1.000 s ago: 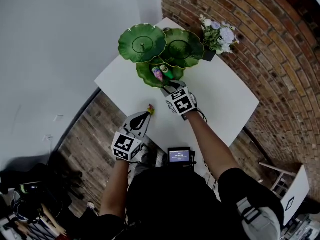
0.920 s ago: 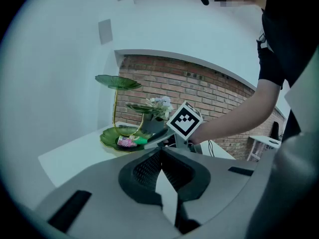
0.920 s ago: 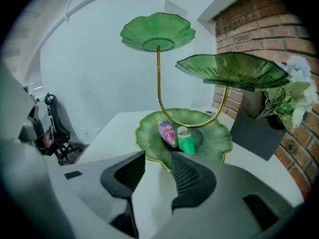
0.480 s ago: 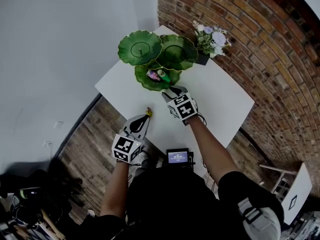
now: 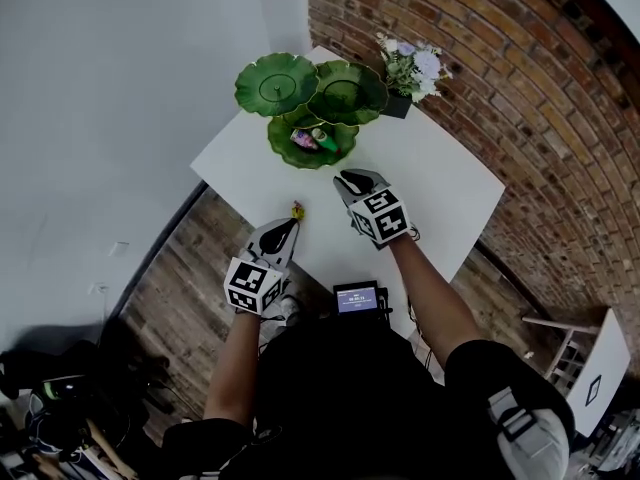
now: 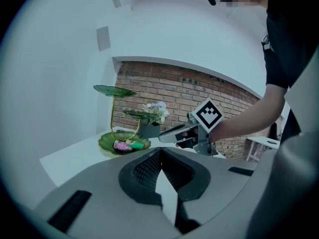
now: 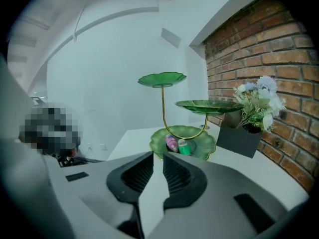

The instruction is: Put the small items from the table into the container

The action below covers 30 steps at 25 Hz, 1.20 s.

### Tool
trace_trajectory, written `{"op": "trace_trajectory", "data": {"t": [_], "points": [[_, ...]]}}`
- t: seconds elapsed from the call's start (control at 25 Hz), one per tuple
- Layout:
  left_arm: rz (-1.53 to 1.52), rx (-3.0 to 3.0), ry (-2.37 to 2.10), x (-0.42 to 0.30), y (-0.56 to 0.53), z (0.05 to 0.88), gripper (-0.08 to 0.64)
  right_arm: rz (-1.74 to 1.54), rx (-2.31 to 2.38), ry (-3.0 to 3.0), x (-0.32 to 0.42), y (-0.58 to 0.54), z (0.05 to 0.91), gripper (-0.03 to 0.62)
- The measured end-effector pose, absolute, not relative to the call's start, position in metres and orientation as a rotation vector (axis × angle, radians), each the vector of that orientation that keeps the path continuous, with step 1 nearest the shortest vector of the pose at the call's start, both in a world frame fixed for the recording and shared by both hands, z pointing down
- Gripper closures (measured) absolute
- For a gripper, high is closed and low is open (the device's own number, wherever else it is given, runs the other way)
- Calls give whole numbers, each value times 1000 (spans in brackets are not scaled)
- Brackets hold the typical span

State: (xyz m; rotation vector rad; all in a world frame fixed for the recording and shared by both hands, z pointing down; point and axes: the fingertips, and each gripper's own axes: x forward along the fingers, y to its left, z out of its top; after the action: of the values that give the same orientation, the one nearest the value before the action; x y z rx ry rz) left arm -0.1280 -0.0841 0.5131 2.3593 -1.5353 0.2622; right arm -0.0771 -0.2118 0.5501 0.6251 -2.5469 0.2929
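Note:
A green three-tier leaf stand has its lowest dish (image 5: pixel 285 146) (image 7: pixel 207 146) (image 6: pixel 105 142) holding a pink item (image 5: pixel 301 139) (image 7: pixel 171 143) and a green item (image 5: pixel 322 140) (image 7: pixel 183 147). My right gripper (image 5: pixel 350 176) (image 7: pixel 158 156) hovers over the white table (image 5: pixel 440 183), a short way back from that dish. Its jaws are closing, a narrow gap remains, and nothing is between them. A small yellow-and-red item (image 5: pixel 297 210) lies at the table's near-left edge. My left gripper (image 5: pixel 288 224) (image 6: pixel 160 151) is shut just behind it, with nothing seen in its jaws.
A dark pot of pale flowers (image 5: pixel 405 73) (image 7: pixel 249 128) stands by the brick wall (image 5: pixel 520 88) behind the stand. The two upper leaf dishes (image 5: pixel 275 83) overhang the lowest one. A small screen device (image 5: pixel 357 298) sits at the person's chest. Wooden floor lies left of the table.
My right gripper has drawn back and up from the lowest dish toward the person, and its jaws have narrowed. The left gripper has stayed by the small item.

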Motion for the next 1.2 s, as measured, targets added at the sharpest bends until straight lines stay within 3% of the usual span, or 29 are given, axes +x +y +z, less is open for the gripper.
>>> {"op": "trace_trajectory", "data": {"t": [0.32,1.2], "points": [[256,2373,-1529,-127,-76,512,551,342,627,-2595,-60,-181,537,569],[209,2355,-1538,-137,-68,514,551,407,656,-2574,-45,-147,542,571]]}}
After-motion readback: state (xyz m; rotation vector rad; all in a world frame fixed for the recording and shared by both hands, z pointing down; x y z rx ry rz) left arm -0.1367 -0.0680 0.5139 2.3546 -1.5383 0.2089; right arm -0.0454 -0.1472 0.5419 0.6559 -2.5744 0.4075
